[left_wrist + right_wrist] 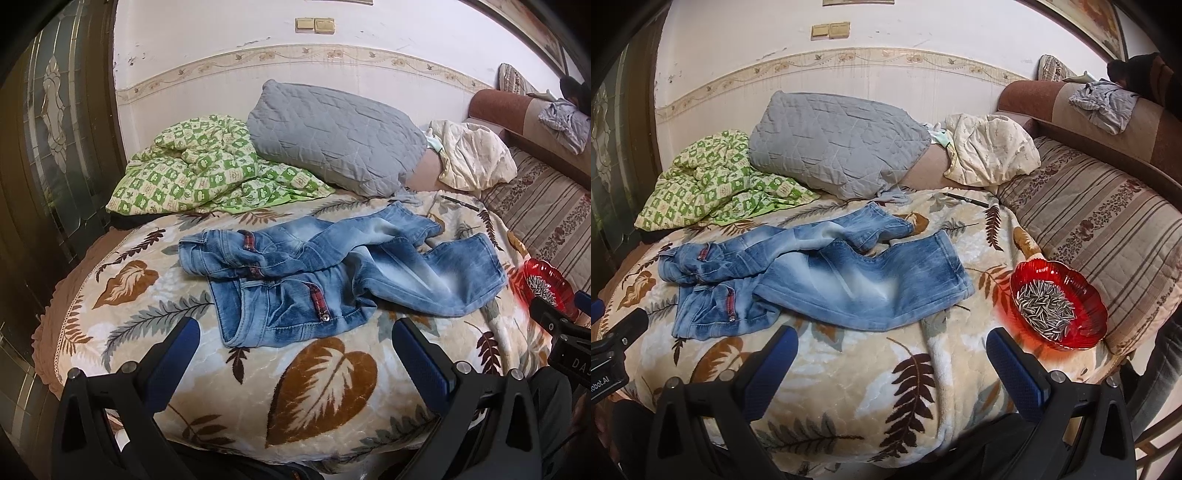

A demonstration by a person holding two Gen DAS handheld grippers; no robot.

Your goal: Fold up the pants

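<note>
Both grippers, left (295,343) and right (892,350), hover with fingers spread over the bed's near edge, jeans (332,273) rumpled mid-blanket (325,384); only the right view shows the whole red bowl (1058,304).

- I count one pair of jeans (332,266) on one leaf-print blanket (325,384).
- One grey pillow (332,136), one green checked quilt (199,173), one cream bundle (472,155).
- One red bowl (1086,295) of seeds, too many to count.
- One pen (966,199).
- Two wall switches (314,25).
- Two hand-held grippers: left hand-held gripper (295,334), right hand-held gripper (892,341).
</note>
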